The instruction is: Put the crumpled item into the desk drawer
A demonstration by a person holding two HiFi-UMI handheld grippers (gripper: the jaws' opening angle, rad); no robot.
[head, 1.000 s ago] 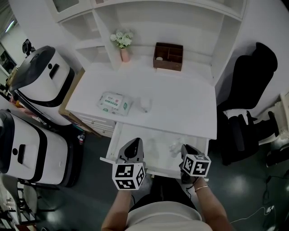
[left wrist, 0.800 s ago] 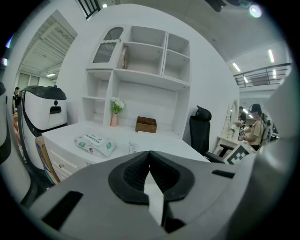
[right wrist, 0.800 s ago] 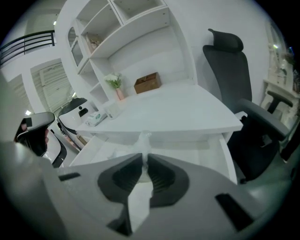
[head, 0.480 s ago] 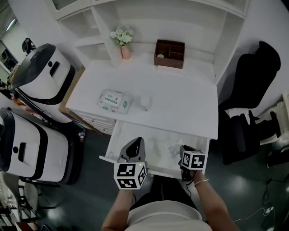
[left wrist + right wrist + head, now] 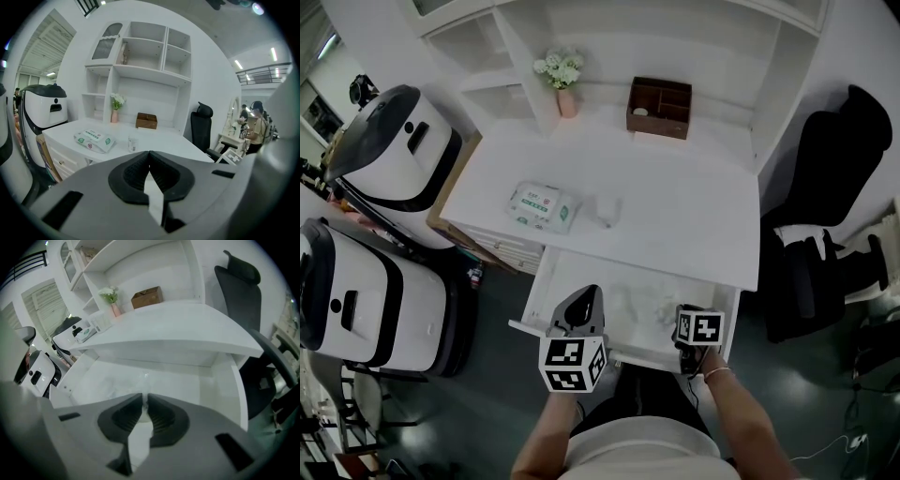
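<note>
Crumpled item (image 5: 661, 302) seemingly lies in the open drawer (image 5: 538, 287), just ahead of the right gripper (image 5: 684, 314); it and the left gripper (image 5: 581, 302) are pinched together, empty; placing looks done.

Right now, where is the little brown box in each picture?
Head view: the brown box is at the top, just right of centre.
Left gripper view: brown box in the middle.
Right gripper view: brown box near the top, middle.
Shared landmark: the flower vase stands left of it.
</note>
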